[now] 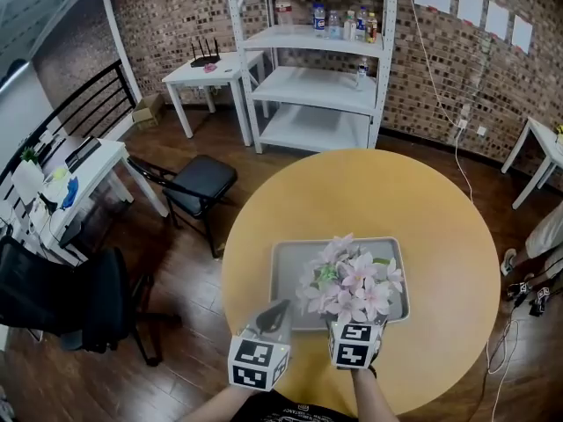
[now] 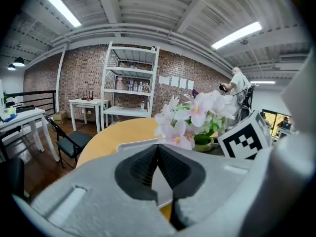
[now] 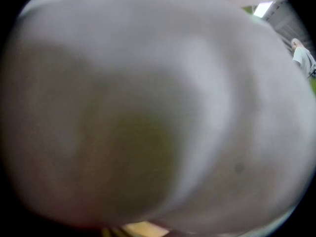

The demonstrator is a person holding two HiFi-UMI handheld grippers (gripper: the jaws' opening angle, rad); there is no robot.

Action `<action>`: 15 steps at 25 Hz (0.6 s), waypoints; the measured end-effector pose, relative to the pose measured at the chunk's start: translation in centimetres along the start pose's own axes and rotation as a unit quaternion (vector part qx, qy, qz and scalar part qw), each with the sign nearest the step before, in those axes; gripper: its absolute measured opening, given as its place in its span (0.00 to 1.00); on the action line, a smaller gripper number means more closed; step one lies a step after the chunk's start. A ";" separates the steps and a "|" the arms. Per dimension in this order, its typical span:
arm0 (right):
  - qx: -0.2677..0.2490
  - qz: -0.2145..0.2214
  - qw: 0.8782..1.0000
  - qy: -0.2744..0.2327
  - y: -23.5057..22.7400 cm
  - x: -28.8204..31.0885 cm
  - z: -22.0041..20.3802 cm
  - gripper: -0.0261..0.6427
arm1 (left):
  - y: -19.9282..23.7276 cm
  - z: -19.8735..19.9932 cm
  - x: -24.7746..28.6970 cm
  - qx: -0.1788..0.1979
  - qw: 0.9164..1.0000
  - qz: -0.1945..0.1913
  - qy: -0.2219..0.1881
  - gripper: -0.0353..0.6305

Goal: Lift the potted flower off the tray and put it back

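The potted flower (image 1: 352, 284), pink and white blossoms with green leaves, stands on the grey tray (image 1: 286, 262) on a round yellow table (image 1: 352, 192). My left gripper (image 1: 274, 310) hovers at the tray's front left corner, jaws shut on nothing. In the left gripper view, the flower (image 2: 195, 115) and its green pot (image 2: 203, 142) rise to the right beyond the tray (image 2: 133, 143). My right gripper (image 1: 356, 325) reaches in under the blossoms from the front; its jaws are hidden. A blurred pale petal (image 3: 158, 107) fills the right gripper view.
A white shelf unit (image 1: 321, 60) with bottles stands beyond the table, next to a small white table (image 1: 211, 69). A black folding chair (image 1: 198, 183) sits at the table's left. A desk (image 1: 70, 183) and office chair (image 1: 79, 297) lie further left. A person (image 1: 545, 236) is at the right edge.
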State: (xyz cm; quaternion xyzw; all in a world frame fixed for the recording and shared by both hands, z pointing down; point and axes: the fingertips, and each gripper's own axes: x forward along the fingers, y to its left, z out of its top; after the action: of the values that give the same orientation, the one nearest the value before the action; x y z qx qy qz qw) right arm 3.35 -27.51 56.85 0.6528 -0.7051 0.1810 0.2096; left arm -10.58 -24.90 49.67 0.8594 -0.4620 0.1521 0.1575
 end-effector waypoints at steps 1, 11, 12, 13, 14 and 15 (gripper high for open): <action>-0.001 0.000 1.000 0.002 0.0 0.4 -0.1 0.83 | 0.1 0.1 0.1 0.001 1.000 0.000 0.000 0.06; 0.001 -0.006 1.000 0.014 0.0 3.5 -2.0 0.83 | 0.1 0.4 0.8 0.012 1.000 0.001 -0.001 0.06; 0.001 -0.005 1.000 0.015 -0.1 3.8 -2.1 0.83 | 0.0 0.4 1.0 0.013 1.000 0.001 -0.001 0.06; 0.000 -0.004 1.000 0.016 -0.2 4.0 -2.2 0.83 | -0.1 0.4 1.1 0.014 1.000 0.001 0.000 0.06; 0.000 -0.003 1.000 0.018 -0.2 4.2 -2.4 0.83 | -0.3 0.4 1.2 0.015 1.000 0.001 0.000 0.06; 0.000 -0.003 1.000 0.021 -0.3 4.5 -2.5 0.83 | -0.4 0.4 1.2 0.015 1.000 0.000 0.000 0.06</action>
State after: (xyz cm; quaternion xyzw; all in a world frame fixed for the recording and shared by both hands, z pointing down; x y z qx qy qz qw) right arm 3.49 -29.97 61.34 0.6507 -0.6989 0.1941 0.2245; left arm -9.55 -25.78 49.76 0.8616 -0.4598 0.1595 0.1446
